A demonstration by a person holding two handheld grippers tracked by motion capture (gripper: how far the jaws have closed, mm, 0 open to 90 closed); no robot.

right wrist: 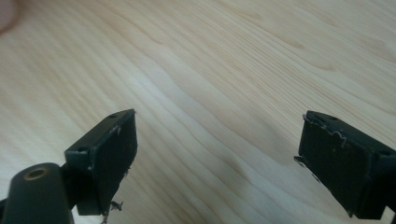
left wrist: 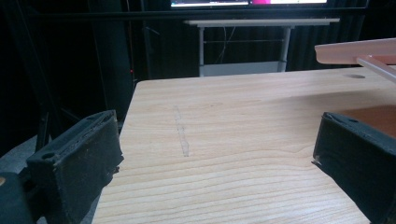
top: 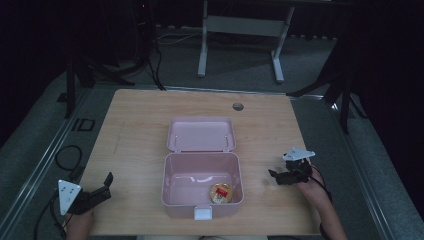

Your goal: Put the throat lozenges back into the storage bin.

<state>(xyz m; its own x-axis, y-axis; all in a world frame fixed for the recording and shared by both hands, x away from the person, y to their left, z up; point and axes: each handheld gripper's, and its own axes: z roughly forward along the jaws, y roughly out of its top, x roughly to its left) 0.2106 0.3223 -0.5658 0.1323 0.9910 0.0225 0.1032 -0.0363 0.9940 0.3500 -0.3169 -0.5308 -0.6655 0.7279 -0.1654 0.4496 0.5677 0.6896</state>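
Currently both claws, left claw and right claw, gape empty beside the open pink lunchbox. Closing its lid probably needs a gentle, even push near the hinge.

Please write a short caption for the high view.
Open pink box holding a round snack, between two open grippers.

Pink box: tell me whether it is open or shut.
Open. The pink box has its lid swung back flat on the table behind it, and a small round packet shows inside.
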